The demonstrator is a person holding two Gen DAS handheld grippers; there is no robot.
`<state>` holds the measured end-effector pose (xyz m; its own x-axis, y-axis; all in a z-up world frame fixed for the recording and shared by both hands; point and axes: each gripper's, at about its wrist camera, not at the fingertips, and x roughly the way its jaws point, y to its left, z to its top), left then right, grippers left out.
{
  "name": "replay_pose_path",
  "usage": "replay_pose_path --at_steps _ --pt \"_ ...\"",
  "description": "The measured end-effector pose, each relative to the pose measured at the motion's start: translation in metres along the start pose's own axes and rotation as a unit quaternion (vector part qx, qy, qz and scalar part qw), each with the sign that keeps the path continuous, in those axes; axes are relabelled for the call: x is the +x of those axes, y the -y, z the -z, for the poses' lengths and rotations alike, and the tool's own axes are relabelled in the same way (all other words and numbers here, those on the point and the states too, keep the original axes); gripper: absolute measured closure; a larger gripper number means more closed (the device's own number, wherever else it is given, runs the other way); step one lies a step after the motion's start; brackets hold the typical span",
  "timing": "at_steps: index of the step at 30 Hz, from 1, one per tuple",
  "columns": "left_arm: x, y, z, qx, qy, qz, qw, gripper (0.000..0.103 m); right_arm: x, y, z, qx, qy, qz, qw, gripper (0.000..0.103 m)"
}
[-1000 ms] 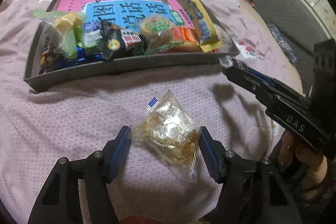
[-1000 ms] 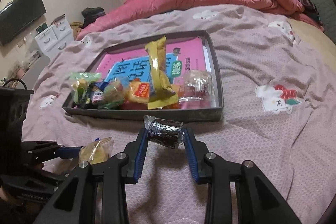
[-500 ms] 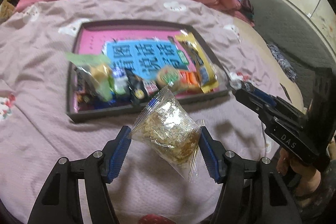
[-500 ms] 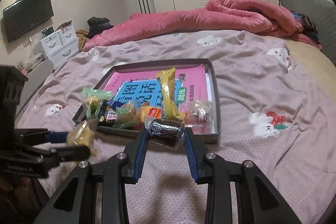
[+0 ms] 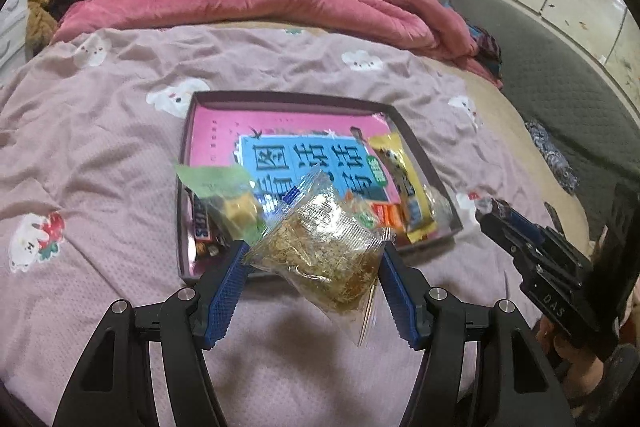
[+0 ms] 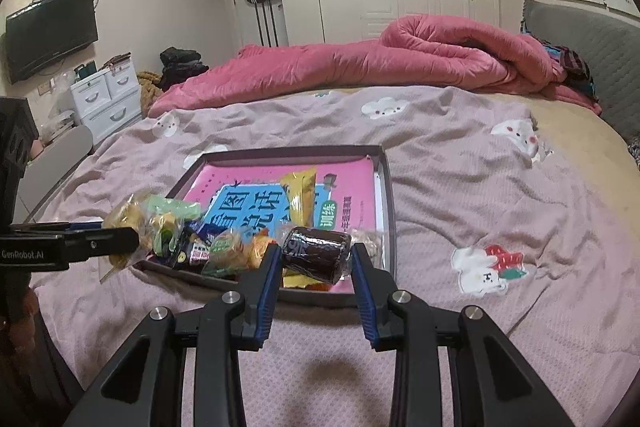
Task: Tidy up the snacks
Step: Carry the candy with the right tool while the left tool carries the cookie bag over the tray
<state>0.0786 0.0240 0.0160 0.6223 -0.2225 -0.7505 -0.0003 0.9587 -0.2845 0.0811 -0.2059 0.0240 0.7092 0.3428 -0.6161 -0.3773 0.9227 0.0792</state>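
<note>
Clear-wrapped golden snack packet is hanging clamped in the left gripper, tray lying at twelve o'clock, while the right gripper is pinching the dark roll, long axis spanning nine-to-three, over the tray's near rim.

White letters "DAS" stand on the black right gripper; "GenRobot.AI" on the black left gripper; large Chinese characters on the pink-and-blue book.
</note>
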Motion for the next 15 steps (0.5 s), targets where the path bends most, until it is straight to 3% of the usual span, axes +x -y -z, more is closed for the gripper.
replay_pose_path --at_steps 15 --pt "0.014 0.009 -0.018 -0.002 0.006 -0.004 1.0 0.037 0.008 0.009 -0.011 0.016 0.011 -0.005 1.0 0.068"
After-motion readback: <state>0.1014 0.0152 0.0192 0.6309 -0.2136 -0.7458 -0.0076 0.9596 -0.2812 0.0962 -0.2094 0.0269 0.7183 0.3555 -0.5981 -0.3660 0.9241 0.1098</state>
